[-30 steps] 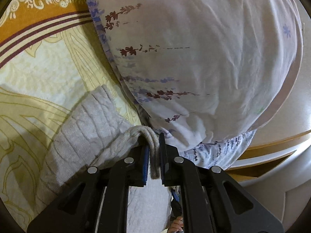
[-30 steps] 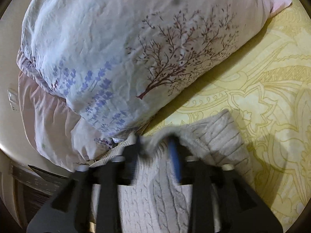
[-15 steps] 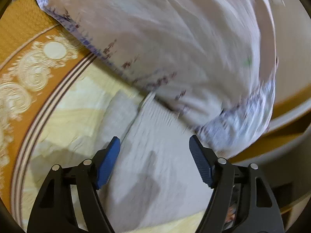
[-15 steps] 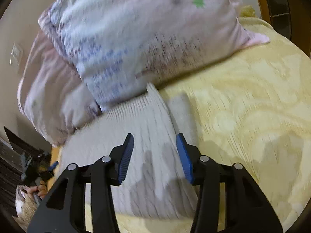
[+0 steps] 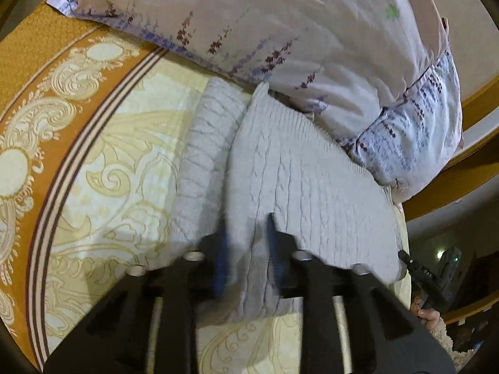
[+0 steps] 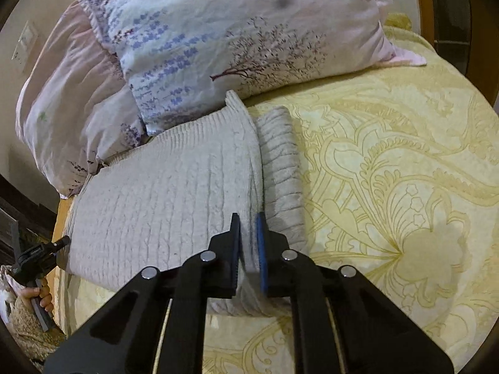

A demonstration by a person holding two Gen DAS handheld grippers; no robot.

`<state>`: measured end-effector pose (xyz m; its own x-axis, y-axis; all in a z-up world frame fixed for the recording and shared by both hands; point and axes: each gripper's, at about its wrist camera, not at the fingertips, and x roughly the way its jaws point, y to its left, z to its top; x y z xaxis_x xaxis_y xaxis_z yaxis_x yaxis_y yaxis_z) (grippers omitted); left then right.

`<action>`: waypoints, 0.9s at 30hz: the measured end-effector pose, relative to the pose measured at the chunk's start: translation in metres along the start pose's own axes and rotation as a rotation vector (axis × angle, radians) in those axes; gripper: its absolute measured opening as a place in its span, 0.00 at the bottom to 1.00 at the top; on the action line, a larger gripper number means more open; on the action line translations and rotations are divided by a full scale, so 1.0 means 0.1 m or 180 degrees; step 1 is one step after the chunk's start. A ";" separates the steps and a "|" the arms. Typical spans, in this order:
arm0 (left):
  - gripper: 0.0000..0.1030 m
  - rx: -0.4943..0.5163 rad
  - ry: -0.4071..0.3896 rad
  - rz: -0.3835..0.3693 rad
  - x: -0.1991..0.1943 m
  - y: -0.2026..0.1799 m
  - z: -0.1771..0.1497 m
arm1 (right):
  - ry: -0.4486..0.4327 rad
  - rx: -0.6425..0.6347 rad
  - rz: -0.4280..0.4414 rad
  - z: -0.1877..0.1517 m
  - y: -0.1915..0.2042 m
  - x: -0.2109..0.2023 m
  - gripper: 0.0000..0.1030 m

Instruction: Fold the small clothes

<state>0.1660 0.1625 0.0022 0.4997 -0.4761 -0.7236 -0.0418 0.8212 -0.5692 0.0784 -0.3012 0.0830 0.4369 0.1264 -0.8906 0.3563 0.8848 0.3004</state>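
Grey cable-knit wool fills the middle of both my views: the small sweater [image 6: 174, 199] lies folded on the yellow patterned bedspread [image 6: 389, 187], its far edge tucked against the floral pillow [image 6: 249, 31]. From my right wrist camera its long axis runs from about 8 o'clock to 1 o'clock, the ribbed hem corner pointing up toward 12 under the pillow. A narrower folded strip, the sleeve [image 6: 280, 162], lies just beside the main panel on its 3 o'clock side, running parallel from 12 to 6.

My right gripper [image 6: 248, 249] sits at 6 o'clock, its jaws clenched on the near edge of the sweater right where panel and sleeve meet; a ridge of knit stands pinched between the blue pads.

From my left wrist camera the sweater [image 5: 305, 187] stretches from 11 o'clock toward 4, with the sleeve [image 5: 205, 162] on its 9 o'clock side. My left gripper [image 5: 246, 249] is blurred and its jaws are closing, with a fold of the knit between the blue fingers [image 5: 222, 258]; the blur hides whether the pads press on it. The orange border of the bedspread [image 5: 46, 71] curves along 9 to 11 o'clock.

At 8 o'clock in the right view, a hand [image 6: 40, 296] grips the other tool's handle.
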 end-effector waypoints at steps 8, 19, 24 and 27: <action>0.07 -0.0072 0.0012 -0.0213 -0.18 0.11 -0.05 | -0.0113 0.0085 0.0031 -0.12 -0.02 -0.27 0.09; 0.07 -0.0150 0.0143 -0.0266 -0.15 0.27 -0.17 | 0.0073 0.0254 -0.0220 -0.36 -0.16 -0.16 0.08; 0.07 -0.0219 0.0098 -0.0323 -0.13 0.28 -0.16 | 0.0032 0.0208 -0.0376 -0.33 -0.07 -0.14 0.25; 0.13 -0.0285 0.0108 -0.0379 -0.16 0.29 -0.13 | -0.0099 0.0203 -0.0424 -0.26 -0.01 -0.17 0.38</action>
<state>0.1453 0.1895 -0.0077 0.4763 -0.5802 -0.6607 -0.0618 0.7275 -0.6833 0.0489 -0.2923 0.0888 0.4071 -0.0052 -0.9133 0.4643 0.8623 0.2021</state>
